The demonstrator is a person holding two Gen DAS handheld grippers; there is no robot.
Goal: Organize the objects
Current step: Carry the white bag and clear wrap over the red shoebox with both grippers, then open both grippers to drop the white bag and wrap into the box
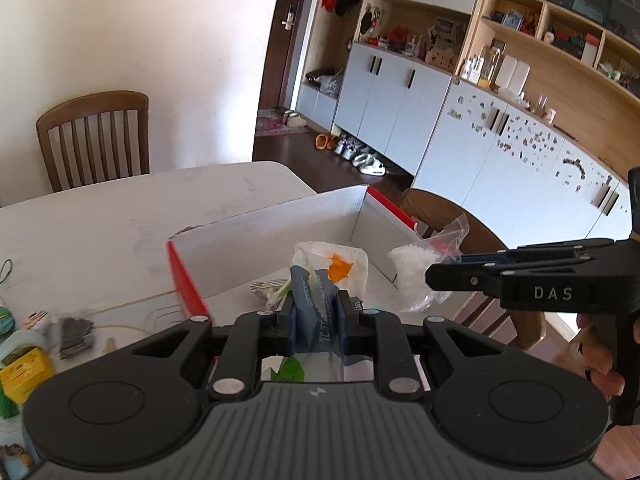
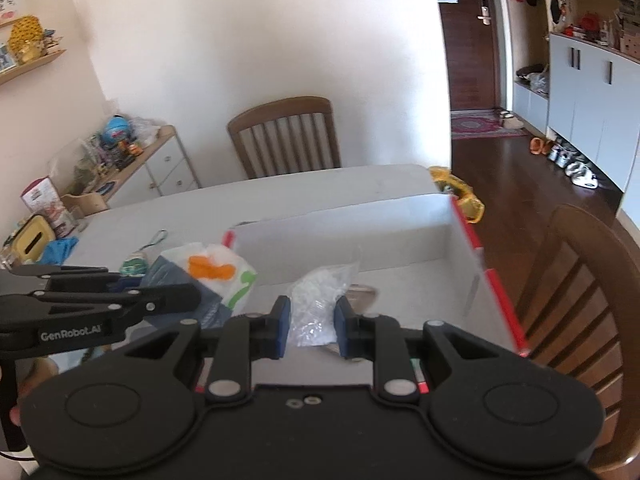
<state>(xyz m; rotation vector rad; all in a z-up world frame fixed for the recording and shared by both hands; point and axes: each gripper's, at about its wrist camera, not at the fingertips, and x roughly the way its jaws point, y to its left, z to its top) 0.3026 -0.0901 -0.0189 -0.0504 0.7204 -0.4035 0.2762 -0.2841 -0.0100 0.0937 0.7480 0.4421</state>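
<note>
Left wrist view: the left gripper [image 1: 316, 320] has its jaws clamped on a crumpled white plastic bag with orange and blue print [image 1: 326, 272], low centre. Behind it, the open white cardboard box with red sides [image 1: 280, 228] sits on the white table [image 1: 100, 216]. The right gripper [image 1: 430, 278] enters from the right, holding a clear plastic bag of white bits [image 1: 412, 270]. Small clutter [image 1: 74, 334] lies lower left.

Right wrist view: jaws pinched on that clear bag [image 2: 316, 308], the box [image 2: 360, 232] behind; a wooden chair [image 2: 588, 280] crowds the right edge.

Cream wall [image 2: 248, 40], wooden chair [image 2: 286, 136], dark floor [image 2: 512, 160]
</note>
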